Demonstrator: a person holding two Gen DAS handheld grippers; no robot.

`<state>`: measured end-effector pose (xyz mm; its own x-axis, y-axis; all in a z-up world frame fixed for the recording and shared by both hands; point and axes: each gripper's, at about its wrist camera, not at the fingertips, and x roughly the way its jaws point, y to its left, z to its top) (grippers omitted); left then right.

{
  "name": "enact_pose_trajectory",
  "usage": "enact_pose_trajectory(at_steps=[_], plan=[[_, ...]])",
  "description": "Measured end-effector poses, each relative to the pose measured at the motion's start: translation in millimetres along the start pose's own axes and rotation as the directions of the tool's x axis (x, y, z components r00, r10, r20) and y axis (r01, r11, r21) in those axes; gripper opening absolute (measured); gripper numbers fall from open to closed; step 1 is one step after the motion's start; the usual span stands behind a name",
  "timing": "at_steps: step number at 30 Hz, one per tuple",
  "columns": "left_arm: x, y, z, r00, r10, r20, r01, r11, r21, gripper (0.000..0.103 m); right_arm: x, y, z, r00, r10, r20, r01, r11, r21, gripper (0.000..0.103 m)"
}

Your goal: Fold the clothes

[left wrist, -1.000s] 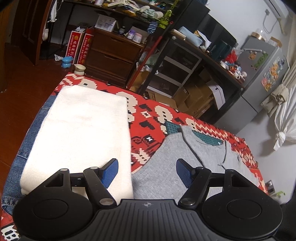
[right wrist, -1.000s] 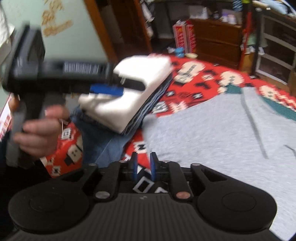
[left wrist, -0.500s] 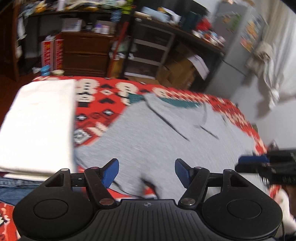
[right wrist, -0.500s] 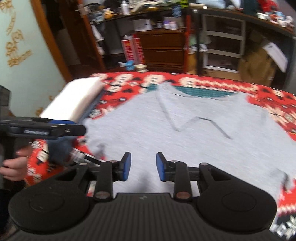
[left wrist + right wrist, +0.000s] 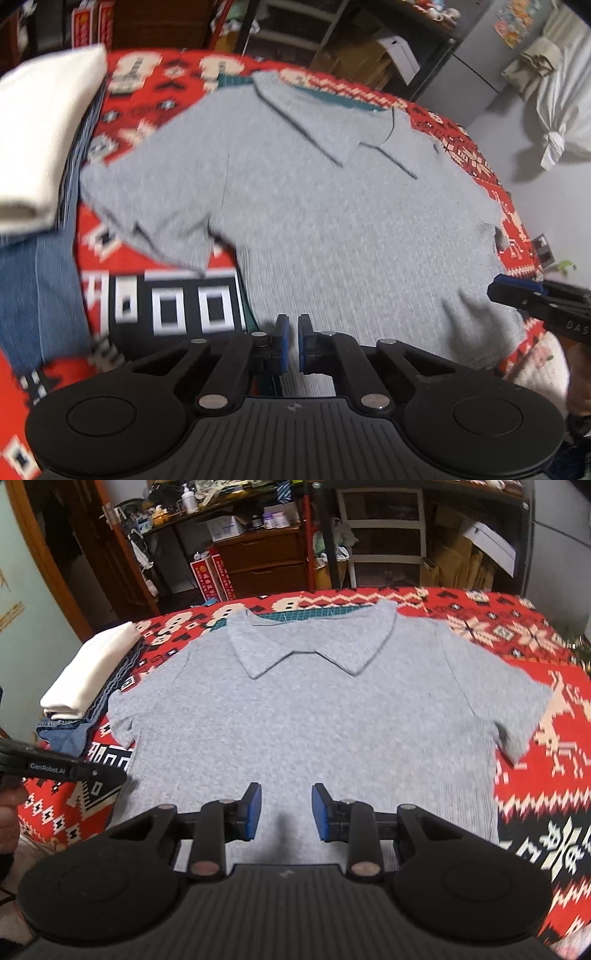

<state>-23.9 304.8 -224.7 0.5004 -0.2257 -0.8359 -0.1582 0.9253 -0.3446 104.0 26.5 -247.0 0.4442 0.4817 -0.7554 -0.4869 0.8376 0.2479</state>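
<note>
Progress, left to right. Far left of the red patterned blanket: stack of folded clothes, white piece on top, denim under it, that part looks done. Centre: grey polo shirt lies flat, face up, collar at the far side, both short sleeves spread out; no fold in it yet, so judging by this it's the item in hand and all its folds are left.

Left gripper: pads nearly together at the shirt's near left hem corner; can't tell if fabric is pinched. Right gripper: jaws apart, holding nothing, over the near hem at mid-shirt.

Containers: none on the blanket. Cardboard boxes on the shelves behind, contents not visible.
</note>
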Motion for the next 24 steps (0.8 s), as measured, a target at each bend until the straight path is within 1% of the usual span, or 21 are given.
enact_pose_trajectory(at_steps=[3, 5, 9, 10, 15, 17, 19, 24], plan=[[0, 0, -9, 0.999, -0.021, -0.027, 0.020, 0.999, -0.028, 0.005, 2, -6, -5, 1.000, 0.016, -0.001, -0.016, 0.999, 0.028, 0.033], [1, -3, -14, 0.999, -0.011, -0.044, 0.010, 1.000, -0.019, 0.005, 5, -7, -7, 1.000, 0.026, -0.003, -0.026, 0.999, 0.038, 0.033], [3, -9, -22, 0.996, 0.058, -0.065, -0.057, 0.998, 0.024, 0.004, 6, -9, -11, 0.999, 0.044, -0.001, -0.044, 0.998, 0.053, 0.033], [2, -8, -23, 0.996, 0.059, -0.073, -0.058, 0.998, 0.017, 0.004, 4, -10, -12, 0.999, 0.048, 0.002, -0.048, 0.997, 0.056, 0.033], [-9, -2, -30, 0.995, 0.040, -0.088, -0.044, 0.998, -0.039, 0.004, -2, -14, -17, 0.998, 0.065, 0.016, -0.066, 0.995, 0.072, 0.034], [-13, -2, -33, 0.996, -0.005, -0.086, 0.000, 0.998, -0.061, 0.004, -3, -14, -19, 0.998, 0.066, 0.016, -0.067, 0.995, 0.077, 0.034], [-14, -5, -35, 0.996, -0.027, -0.086, 0.022, 0.998, -0.065, 0.004, -2, -15, -21, 0.998, 0.069, 0.011, -0.070, 0.994, 0.083, 0.034], [-7, -12, -41, 0.992, 0.006, -0.123, -0.009, 1.000, -0.027, 0.004, -6, -16, -24, 0.997, 0.070, 0.018, -0.071, 0.994, 0.078, 0.035]])
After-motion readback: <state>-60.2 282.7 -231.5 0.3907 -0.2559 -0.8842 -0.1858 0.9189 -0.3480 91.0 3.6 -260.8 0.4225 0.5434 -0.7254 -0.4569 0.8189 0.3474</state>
